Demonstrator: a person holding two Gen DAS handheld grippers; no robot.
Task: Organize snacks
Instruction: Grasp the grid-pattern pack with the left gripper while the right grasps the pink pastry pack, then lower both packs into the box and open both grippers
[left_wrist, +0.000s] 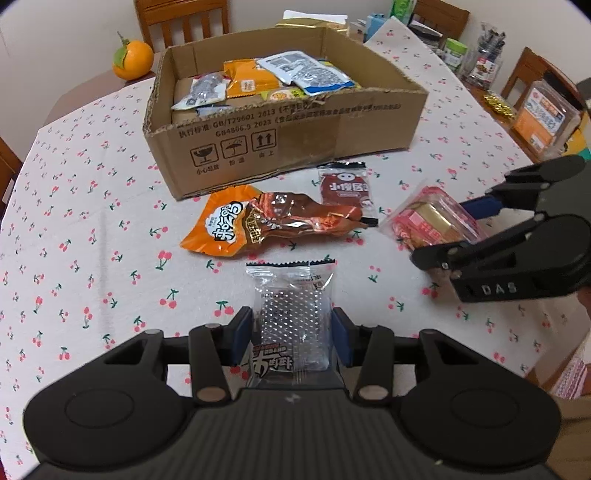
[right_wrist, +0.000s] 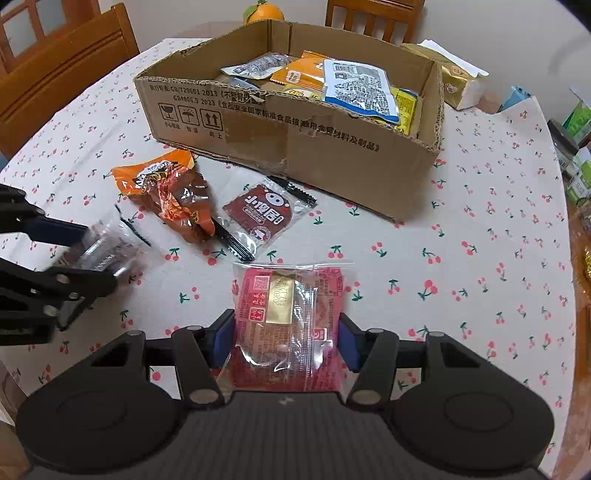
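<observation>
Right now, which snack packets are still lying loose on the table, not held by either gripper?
Two: the orange-and-brown packet and the small dark red packet beside it, before the cardboard box.

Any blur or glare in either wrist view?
Left wrist view: sharp; fisheye bows the cardboard box, mild glare on the clear packet. Right wrist view: the left gripper and its packet smeared; glare on the red packet.

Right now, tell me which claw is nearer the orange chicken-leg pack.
Left. The left claw, holding a clear snack packet, sits just before the orange chicken-leg pack; the right claw, gripping a pink packet, is farther off.
</observation>
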